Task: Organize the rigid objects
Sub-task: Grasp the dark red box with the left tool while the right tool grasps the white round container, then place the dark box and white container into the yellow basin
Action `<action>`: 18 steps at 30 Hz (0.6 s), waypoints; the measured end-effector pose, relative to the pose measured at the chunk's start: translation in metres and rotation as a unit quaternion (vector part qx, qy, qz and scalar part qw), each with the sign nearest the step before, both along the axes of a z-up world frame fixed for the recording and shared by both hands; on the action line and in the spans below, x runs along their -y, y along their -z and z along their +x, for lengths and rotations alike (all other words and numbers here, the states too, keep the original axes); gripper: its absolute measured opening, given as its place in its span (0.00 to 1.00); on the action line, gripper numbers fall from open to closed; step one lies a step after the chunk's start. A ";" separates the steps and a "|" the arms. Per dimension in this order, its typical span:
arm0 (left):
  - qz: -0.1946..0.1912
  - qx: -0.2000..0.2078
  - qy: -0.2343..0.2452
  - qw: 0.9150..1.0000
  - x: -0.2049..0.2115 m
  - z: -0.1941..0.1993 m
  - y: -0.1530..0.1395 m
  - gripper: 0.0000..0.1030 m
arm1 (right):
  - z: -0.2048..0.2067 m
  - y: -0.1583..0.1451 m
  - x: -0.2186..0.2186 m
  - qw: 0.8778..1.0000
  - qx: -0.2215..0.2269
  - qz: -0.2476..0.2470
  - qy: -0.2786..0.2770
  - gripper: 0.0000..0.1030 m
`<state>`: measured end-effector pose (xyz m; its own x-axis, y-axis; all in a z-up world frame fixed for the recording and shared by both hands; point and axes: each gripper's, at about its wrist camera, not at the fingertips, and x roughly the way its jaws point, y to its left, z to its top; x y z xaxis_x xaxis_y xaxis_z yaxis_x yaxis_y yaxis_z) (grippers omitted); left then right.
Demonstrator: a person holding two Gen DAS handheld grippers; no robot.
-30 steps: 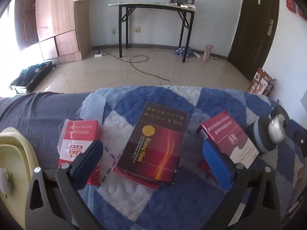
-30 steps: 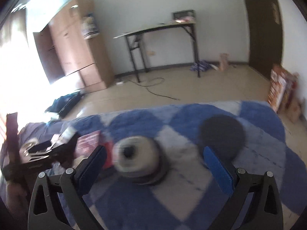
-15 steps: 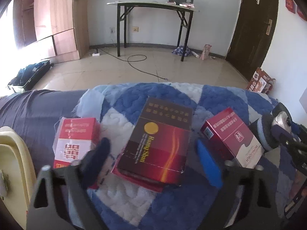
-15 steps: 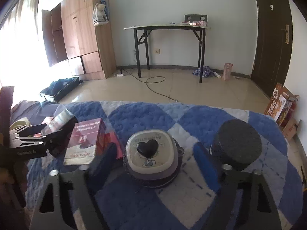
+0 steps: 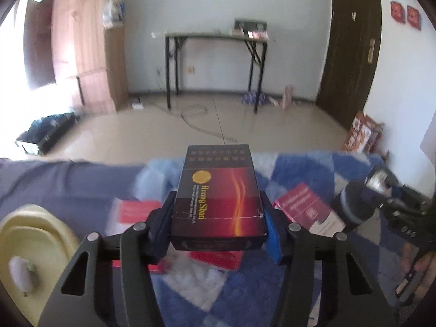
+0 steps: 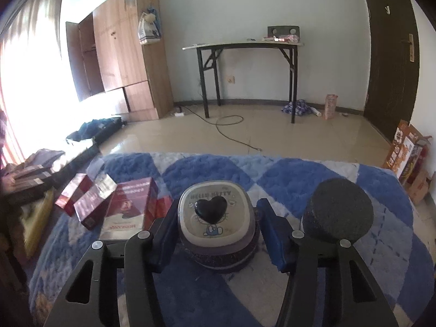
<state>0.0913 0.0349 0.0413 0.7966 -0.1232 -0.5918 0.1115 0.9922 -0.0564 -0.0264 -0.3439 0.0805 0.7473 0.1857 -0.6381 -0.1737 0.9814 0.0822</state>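
Left hand-held gripper closing, pads gripping a dark red-and-black box with gold lettering, lifted above the quilt

Beside the lidded tin the quilt lies bare ahead and close in front. A black puck blocks its right side; red boxes crowd its left. Further left, a cream lid fills the corner.
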 end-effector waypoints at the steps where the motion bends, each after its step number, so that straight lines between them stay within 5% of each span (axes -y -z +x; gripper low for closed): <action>1: 0.006 0.014 -0.008 1.000 -0.005 -0.010 -0.012 0.56 | 0.000 0.000 0.001 1.000 0.001 0.004 -0.001 0.53; 6: 0.006 0.073 -0.039 0.997 -0.045 -0.089 -0.064 0.56 | -0.011 -0.018 -0.010 0.999 0.031 0.019 -0.039 0.53; 9: 0.055 0.055 -0.044 0.996 -0.072 -0.144 -0.067 0.56 | -0.023 -0.029 -0.046 0.993 0.039 0.033 -0.108 0.53; 13: 0.055 -0.009 -0.106 0.993 -0.146 -0.191 -0.037 0.56 | -0.040 -0.037 -0.118 0.976 0.036 0.031 -0.214 0.53; 18: 0.031 -0.046 -0.207 0.977 -0.226 -0.185 0.029 0.56 | -0.044 -0.013 -0.257 0.924 -0.018 -0.005 -0.381 0.53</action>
